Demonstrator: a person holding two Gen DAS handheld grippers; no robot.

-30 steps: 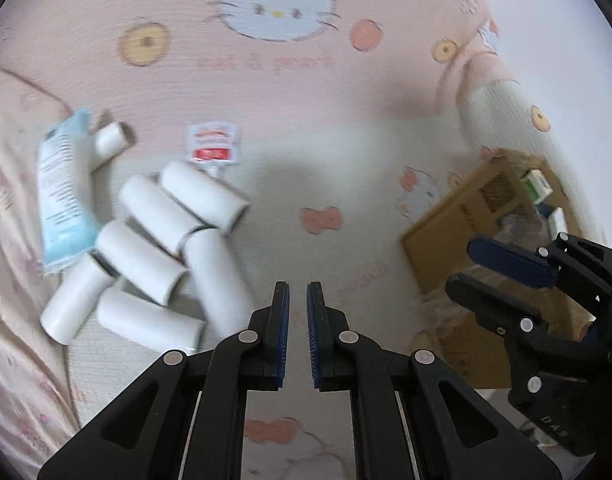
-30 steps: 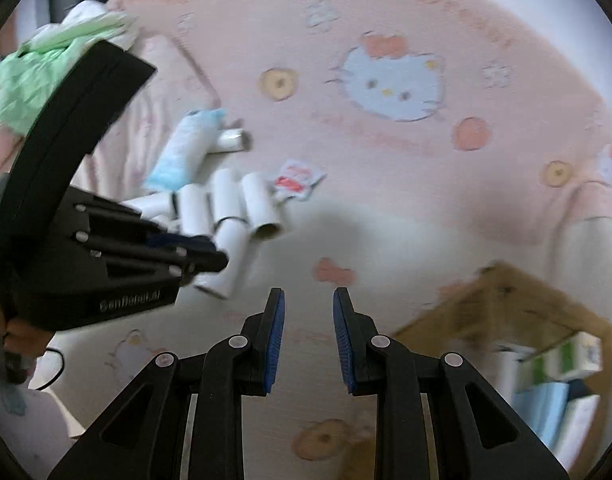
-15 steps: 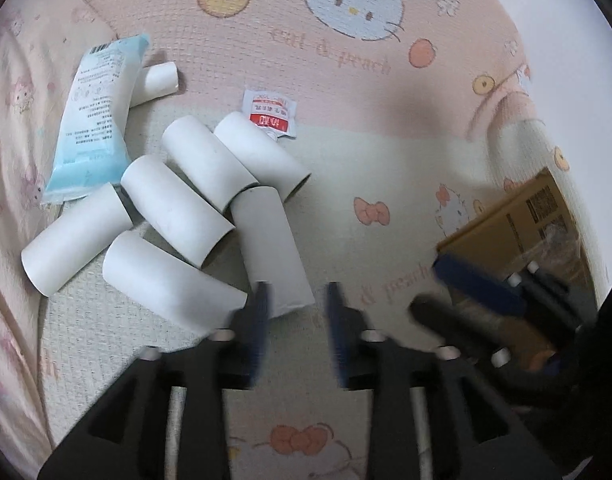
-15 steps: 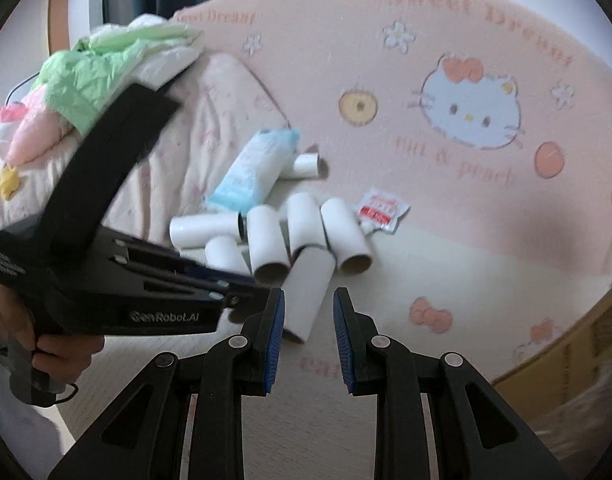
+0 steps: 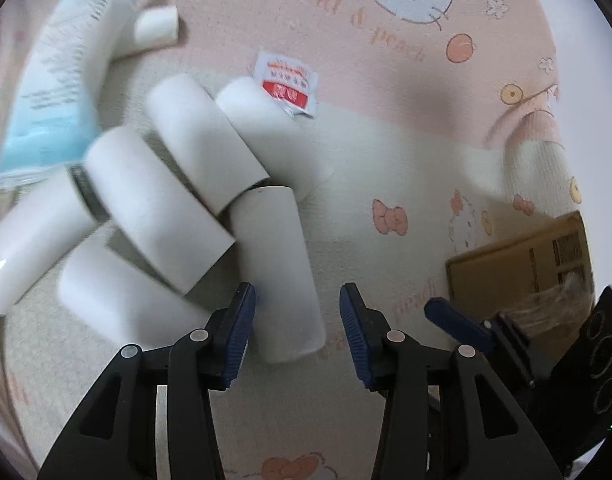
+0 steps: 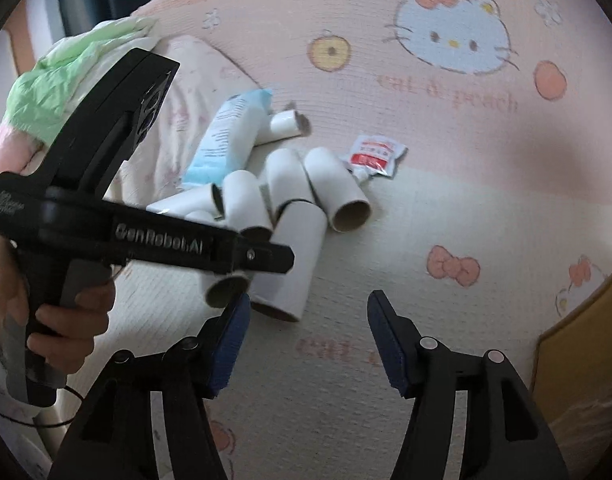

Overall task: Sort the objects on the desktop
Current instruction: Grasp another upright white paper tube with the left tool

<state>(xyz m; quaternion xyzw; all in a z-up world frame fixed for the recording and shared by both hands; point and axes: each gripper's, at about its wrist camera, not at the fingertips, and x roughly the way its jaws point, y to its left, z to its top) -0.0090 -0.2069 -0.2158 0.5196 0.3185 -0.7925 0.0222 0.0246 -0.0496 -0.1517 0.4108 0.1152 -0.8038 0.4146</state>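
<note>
Pink cartoon-cat blanket (image 5: 386, 152) fills more of both views than a second ago: I've dropped closer. Cardboard box (image 5: 518, 268) sits far right. White paper tubes (image 5: 194, 160) are piled left, nearest tube (image 5: 278, 272) now between my left gripper (image 5: 294, 334) jaws, which are opening, untouched. Right gripper (image 6: 306, 344) was clenched, now opening on nothing. Pick looks imminent.

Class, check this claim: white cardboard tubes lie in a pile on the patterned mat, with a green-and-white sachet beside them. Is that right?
Not quite. The sachet is red and white, not green, as the left wrist view shows. The white cardboard tubes do lie piled on the patterned mat, with the sachet beside them.
</note>
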